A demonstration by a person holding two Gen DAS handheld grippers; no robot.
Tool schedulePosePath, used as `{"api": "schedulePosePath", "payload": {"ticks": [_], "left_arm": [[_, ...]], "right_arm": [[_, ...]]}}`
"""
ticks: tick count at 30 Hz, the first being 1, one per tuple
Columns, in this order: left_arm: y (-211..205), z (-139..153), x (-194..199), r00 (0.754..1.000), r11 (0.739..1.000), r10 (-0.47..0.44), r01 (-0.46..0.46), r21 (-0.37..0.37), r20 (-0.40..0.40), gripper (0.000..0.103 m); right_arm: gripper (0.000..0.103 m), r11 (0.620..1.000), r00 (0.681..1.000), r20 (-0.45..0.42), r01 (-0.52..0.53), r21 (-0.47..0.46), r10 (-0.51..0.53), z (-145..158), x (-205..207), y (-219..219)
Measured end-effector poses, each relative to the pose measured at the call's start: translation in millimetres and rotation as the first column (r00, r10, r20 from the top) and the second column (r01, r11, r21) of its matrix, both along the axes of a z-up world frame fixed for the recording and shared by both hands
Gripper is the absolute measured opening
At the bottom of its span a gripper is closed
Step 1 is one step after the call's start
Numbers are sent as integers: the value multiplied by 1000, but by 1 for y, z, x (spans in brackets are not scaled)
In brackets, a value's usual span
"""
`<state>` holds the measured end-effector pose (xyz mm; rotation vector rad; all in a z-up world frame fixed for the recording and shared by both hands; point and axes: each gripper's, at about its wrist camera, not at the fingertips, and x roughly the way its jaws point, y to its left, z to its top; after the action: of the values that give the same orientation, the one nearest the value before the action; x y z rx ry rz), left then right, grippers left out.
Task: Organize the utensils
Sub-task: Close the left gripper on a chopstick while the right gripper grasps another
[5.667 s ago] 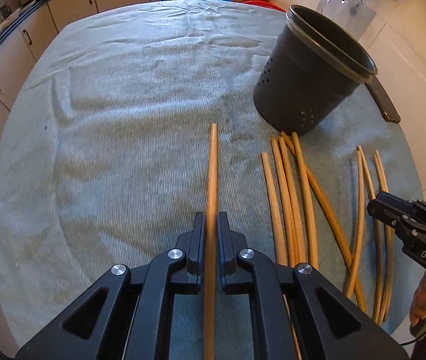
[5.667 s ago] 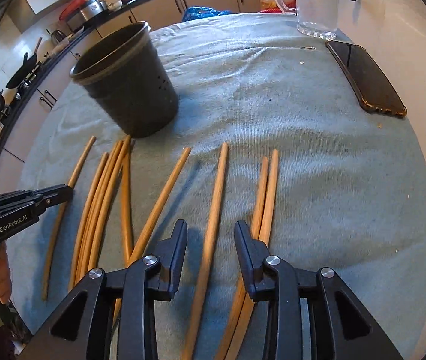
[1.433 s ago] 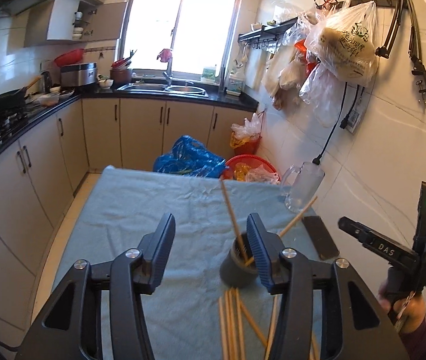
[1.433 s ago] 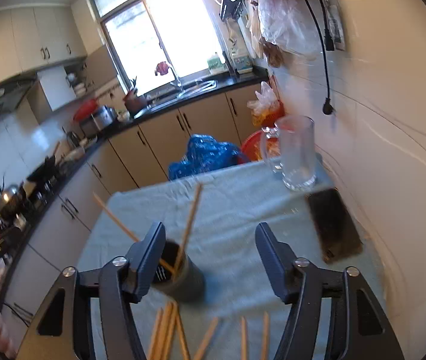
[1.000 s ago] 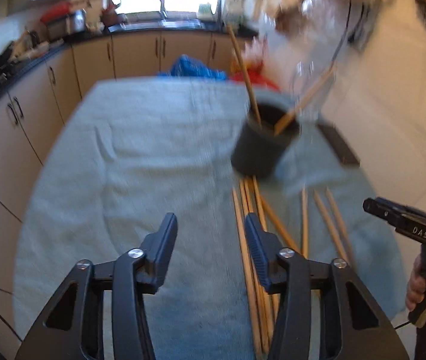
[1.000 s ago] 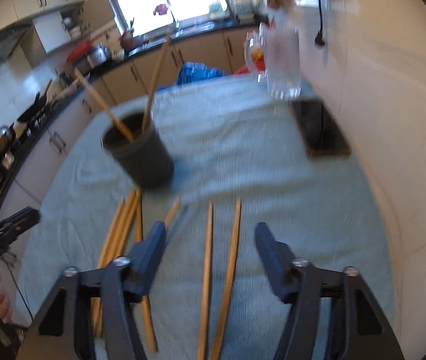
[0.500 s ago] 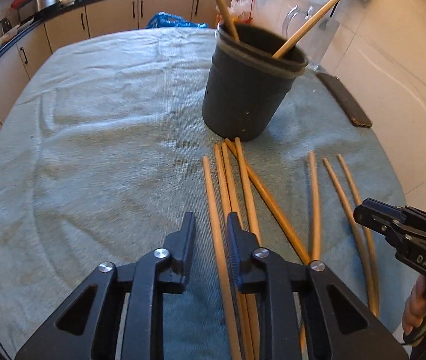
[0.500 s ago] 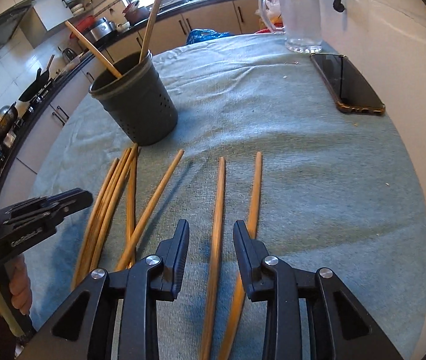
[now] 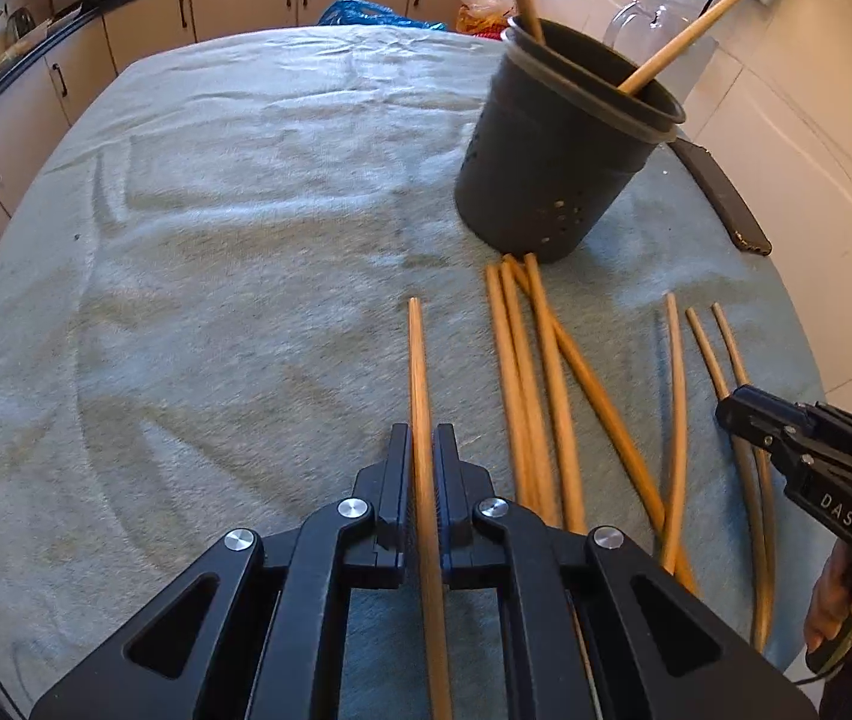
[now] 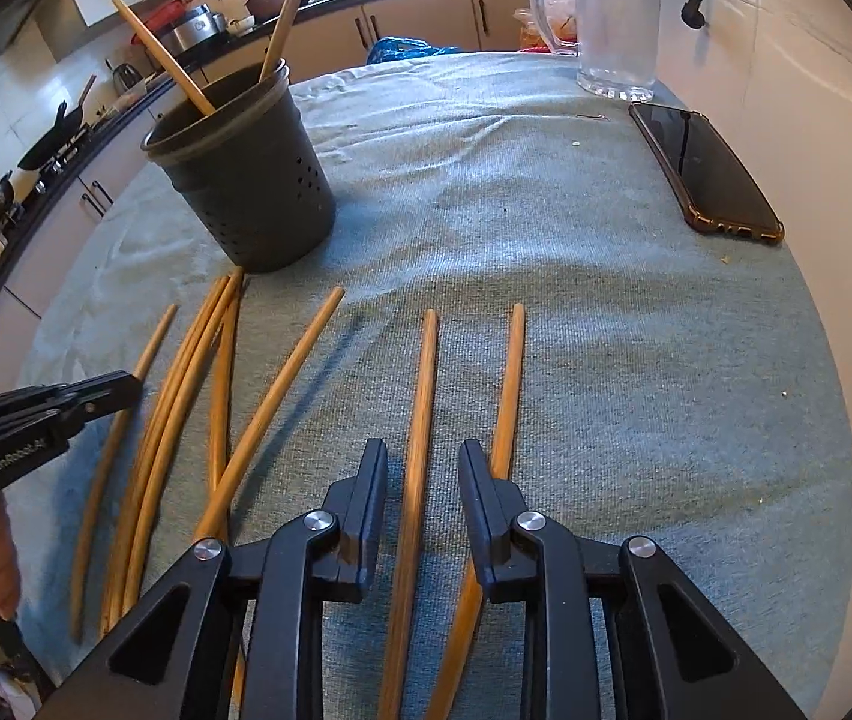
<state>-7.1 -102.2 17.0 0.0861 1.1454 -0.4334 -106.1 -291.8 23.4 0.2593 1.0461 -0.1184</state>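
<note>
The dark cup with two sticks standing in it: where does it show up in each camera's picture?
Left wrist view: the cup stands upper right, beyond the loose sticks.
Right wrist view: the cup stands upper left.
Shared landmark: the phone lies flat on the cloth, to the right of the cup in both.

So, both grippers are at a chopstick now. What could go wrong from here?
1. The right gripper is closing around one chopstick; its right finger overlaps the neighbour and may drag it.
2. The left gripper holds its chopstick far from the tip, so it may swing and hit the holder.
</note>
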Motion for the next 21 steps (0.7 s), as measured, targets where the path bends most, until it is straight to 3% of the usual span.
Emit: {"api": "schedulePosePath", "payload": {"ticks": [5,15,16,19,21], "left_arm": [[-2,0,19,998,1000,-7,7,-1,-61,7],[-17,-3,50,998,1000,-10,11,22,-55,7],[-17,-4,49,999,1000,-9,10,18,-49,7],[-15,-4,43,1000,1000,-13,13,21,-13,6],[-15,-1,40,1000,999,2,-3,34,6,6]], "right_arm": [[27,999,999,-48,-3,-37,1,1,12,1],[27,994,995,-104,-11,-107,0,1,42,2],[26,994,995,-102,-7,-107,-4,1,42,2],[8,991,996,-84,-6,-135,-6,1,42,6],[7,993,997,-77,3,-117,-12,2,41,3]]}}
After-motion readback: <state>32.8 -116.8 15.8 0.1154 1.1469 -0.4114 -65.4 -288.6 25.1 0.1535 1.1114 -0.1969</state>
